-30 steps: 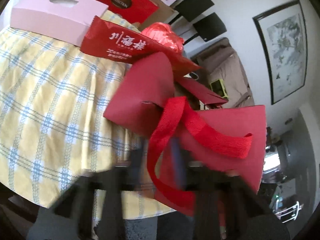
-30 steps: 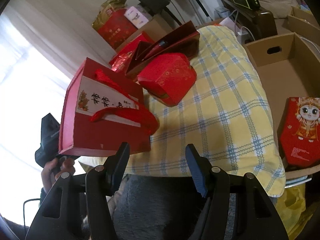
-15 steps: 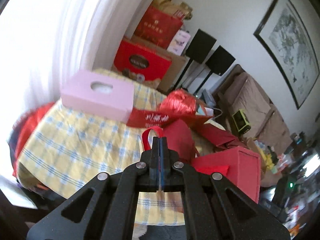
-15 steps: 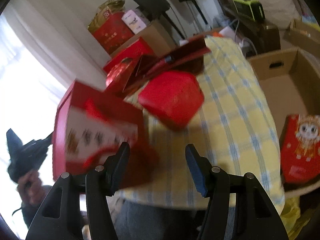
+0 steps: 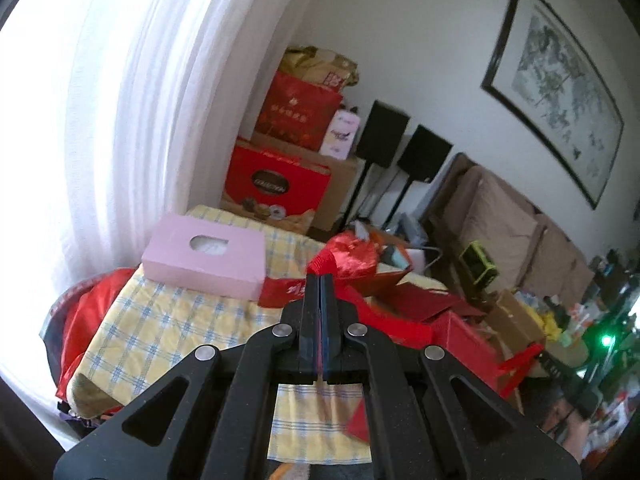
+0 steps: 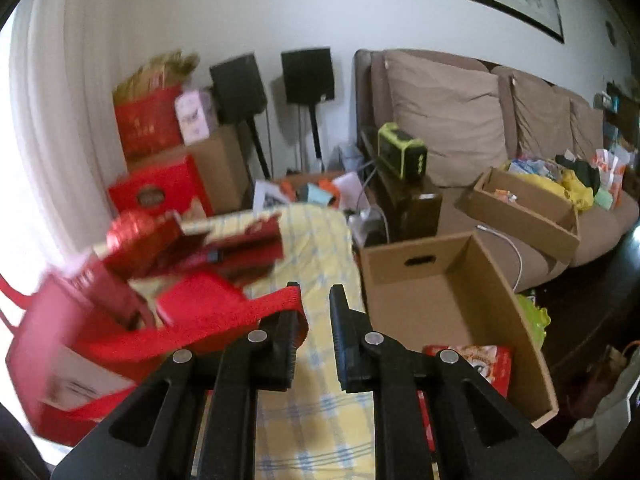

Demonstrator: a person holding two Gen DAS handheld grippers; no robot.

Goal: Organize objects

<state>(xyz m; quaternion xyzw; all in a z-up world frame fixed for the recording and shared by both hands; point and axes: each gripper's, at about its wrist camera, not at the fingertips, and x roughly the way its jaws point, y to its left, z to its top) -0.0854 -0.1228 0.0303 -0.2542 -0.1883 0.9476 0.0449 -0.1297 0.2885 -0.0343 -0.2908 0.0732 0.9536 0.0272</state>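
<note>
Left tongs (image 5: 321, 278) pressed shut above the checked cloth (image 5: 160, 320) — pink box (image 5: 204, 258) beyond.

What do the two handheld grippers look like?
Both match. The left gripper and right gripper are matte black, textured plastic linkages with round silver pivot pins and triangular cutouts. Fingers are flat black bars with bluish inner pads. No cables, markings or sleeves show.

Daylight is pouring through the white curtain (image 5: 120, 120) at the left of both frames, blowing it out to glare. The fisheye lens is bending the edges and darkening the corners. In the right wrist view, the red bag (image 6: 80, 340) at lower left is smearing with motion blur.
</note>
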